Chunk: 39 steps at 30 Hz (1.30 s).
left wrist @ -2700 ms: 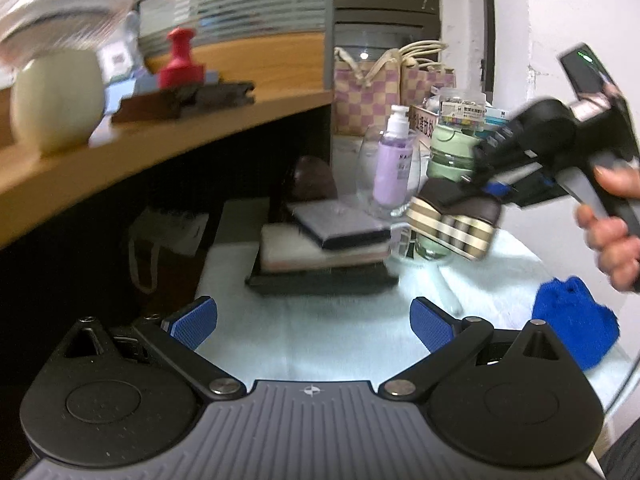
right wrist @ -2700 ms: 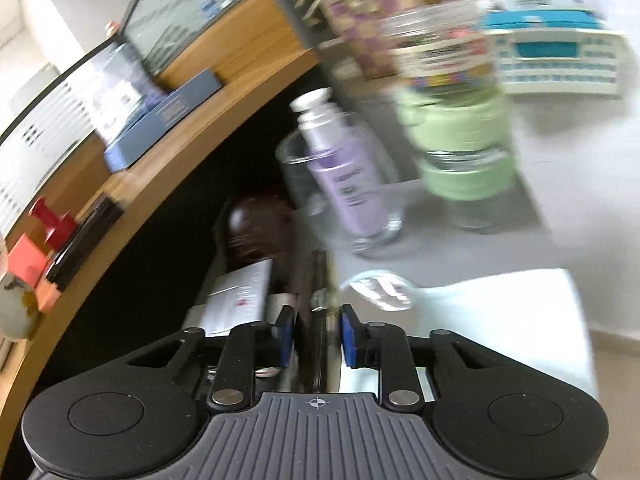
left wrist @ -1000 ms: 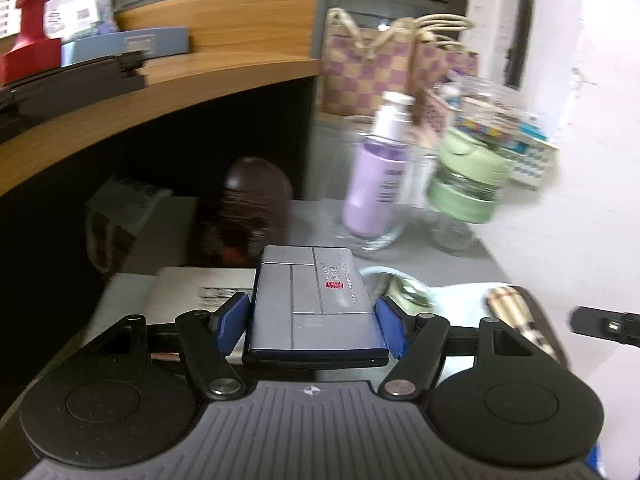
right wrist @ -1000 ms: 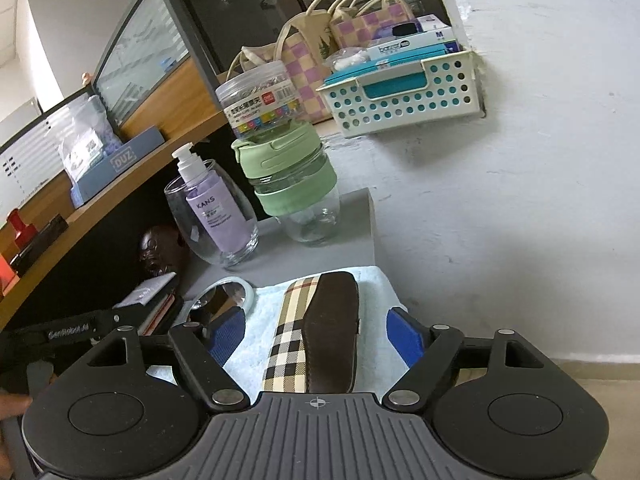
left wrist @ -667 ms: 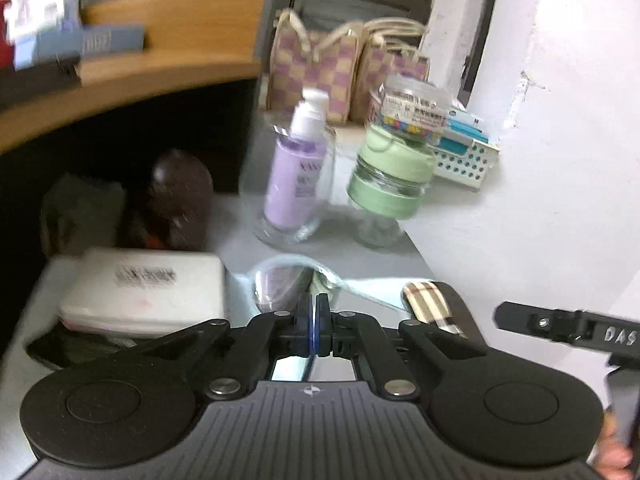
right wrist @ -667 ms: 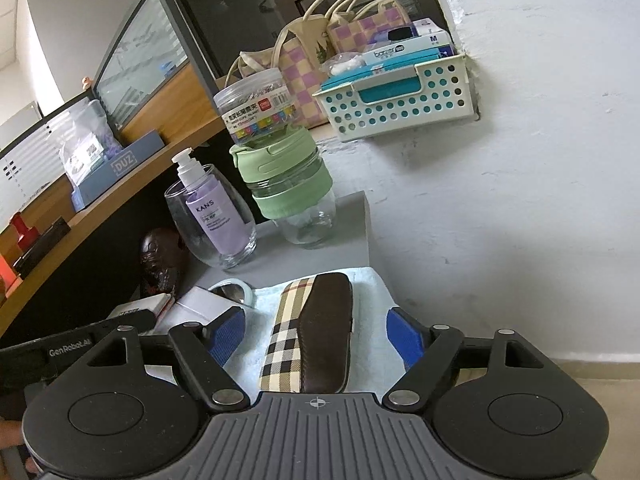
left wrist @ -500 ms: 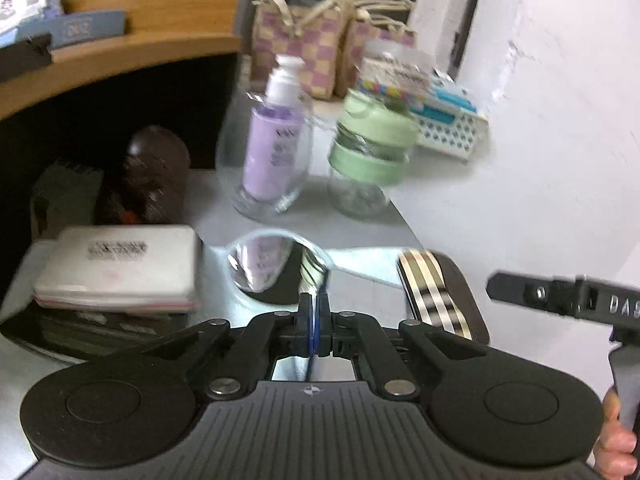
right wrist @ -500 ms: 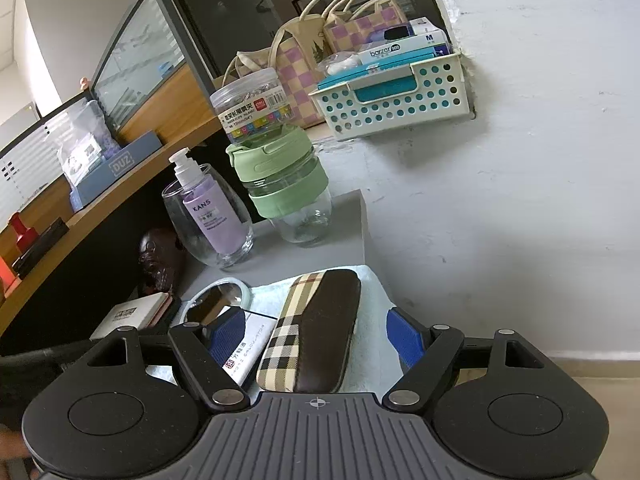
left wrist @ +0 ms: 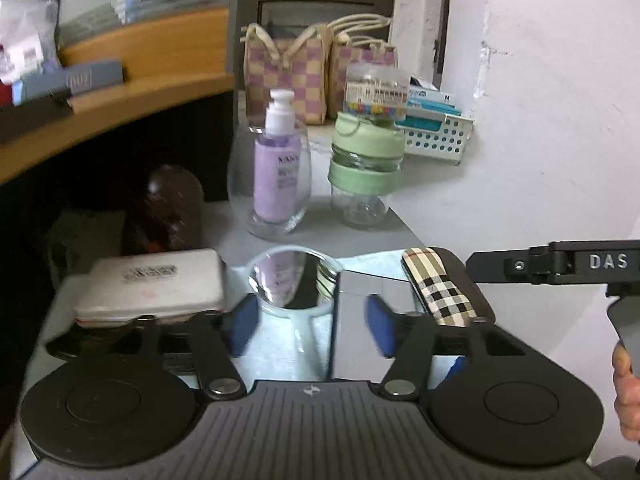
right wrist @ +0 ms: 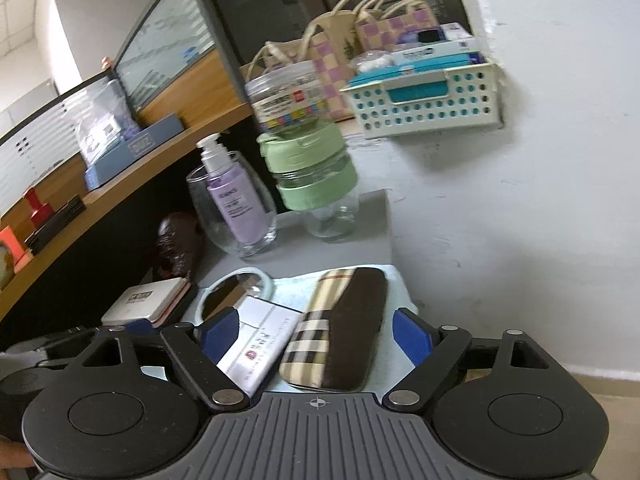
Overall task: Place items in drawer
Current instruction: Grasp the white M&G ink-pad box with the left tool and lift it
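Observation:
A grey flat box [left wrist: 352, 300] [right wrist: 260, 340] lies on a pale cloth [right wrist: 296, 280], beside a plaid and brown glasses case [left wrist: 444, 288] [right wrist: 340, 328]. My left gripper [left wrist: 310, 328] is open, and the box's left edge lies between its blue fingers. My right gripper [right wrist: 316, 336] is open above the near ends of the box and the case. A round mirror [left wrist: 292, 280] [right wrist: 236, 292] lies just beyond the box. A white tin [left wrist: 152, 284] [right wrist: 144, 300] rests on a dark stack to the left.
Behind stand a purple pump bottle in a glass [left wrist: 276, 184], a green-lidded jar [left wrist: 360, 184] and a brown figurine [left wrist: 172, 208]. A wooden shelf [left wrist: 120, 92] overhangs on the left. Checkered bags [left wrist: 288, 76] and a perforated basket [right wrist: 424, 104] sit against the white wall.
My left gripper held the grey box edge-on and shut; it has opened, and the box lies flat on the cloth beside the plaid case. The right gripper stays open.

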Motion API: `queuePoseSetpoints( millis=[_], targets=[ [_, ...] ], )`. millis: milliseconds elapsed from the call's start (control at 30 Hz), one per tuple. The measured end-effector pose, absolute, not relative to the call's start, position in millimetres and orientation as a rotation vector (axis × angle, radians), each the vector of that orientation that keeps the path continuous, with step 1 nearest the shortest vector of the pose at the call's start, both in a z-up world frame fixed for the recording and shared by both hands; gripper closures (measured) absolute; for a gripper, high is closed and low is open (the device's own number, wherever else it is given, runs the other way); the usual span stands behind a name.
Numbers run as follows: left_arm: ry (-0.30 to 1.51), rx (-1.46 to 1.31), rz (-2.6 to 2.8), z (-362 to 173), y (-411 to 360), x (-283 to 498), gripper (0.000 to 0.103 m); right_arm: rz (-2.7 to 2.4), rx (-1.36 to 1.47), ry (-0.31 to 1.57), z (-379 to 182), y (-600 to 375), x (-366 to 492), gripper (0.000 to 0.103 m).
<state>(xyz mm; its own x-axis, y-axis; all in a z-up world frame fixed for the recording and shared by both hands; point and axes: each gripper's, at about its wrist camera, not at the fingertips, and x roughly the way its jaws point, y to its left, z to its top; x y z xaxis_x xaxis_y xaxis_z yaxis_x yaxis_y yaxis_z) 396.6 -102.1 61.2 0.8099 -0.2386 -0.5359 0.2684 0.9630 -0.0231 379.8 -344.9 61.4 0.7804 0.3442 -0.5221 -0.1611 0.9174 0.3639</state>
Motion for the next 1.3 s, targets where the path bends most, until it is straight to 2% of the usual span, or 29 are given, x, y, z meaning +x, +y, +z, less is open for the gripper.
queuePoseSetpoints(
  millis=[67, 200, 500, 633, 867, 1000, 1167, 1300],
  targets=[
    [0.539, 0.076, -0.261, 66.4, -94.9, 392.4, 0.020, 0.300, 0.301, 0.624, 63.9, -337.4, 382.6, 0.017],
    [0.510, 0.140, -0.227, 74.5, -76.1, 387.0, 0.020, 0.350, 0.279, 0.632, 70.4, -318.1, 389.3, 0.014],
    [0.542, 0.178, -0.170, 74.2, -22.0, 404.8, 0.016, 0.492, 0.303, 0.693, 82.3, -266.5, 416.1, 0.015],
    [0.561, 0.174, -0.168, 70.1, -6.6, 416.6, 0.009, 0.519, 0.326, 0.742, 80.6, -242.7, 430.6, 0.021],
    [0.584, 0.152, -0.206, 56.5, 10.6, 431.9, 0.009, 0.524, 0.402, 0.810, 69.9, -214.2, 456.4, 0.029],
    [0.598, 0.131, -0.234, 51.2, 15.0, 437.6, 0.009, 0.513, 0.436, 0.857, 59.0, -200.7, 471.3, 0.041],
    [0.615, 0.104, -0.248, 46.2, 19.5, 446.0, 0.009, 0.485, 0.471, 0.911, 47.5, -191.6, 483.4, 0.044],
    [0.628, 0.103, -0.298, 41.6, 19.7, 450.2, 0.009, 0.519, 0.516, 0.940, 41.2, -189.9, 485.9, 0.055]
  ],
)
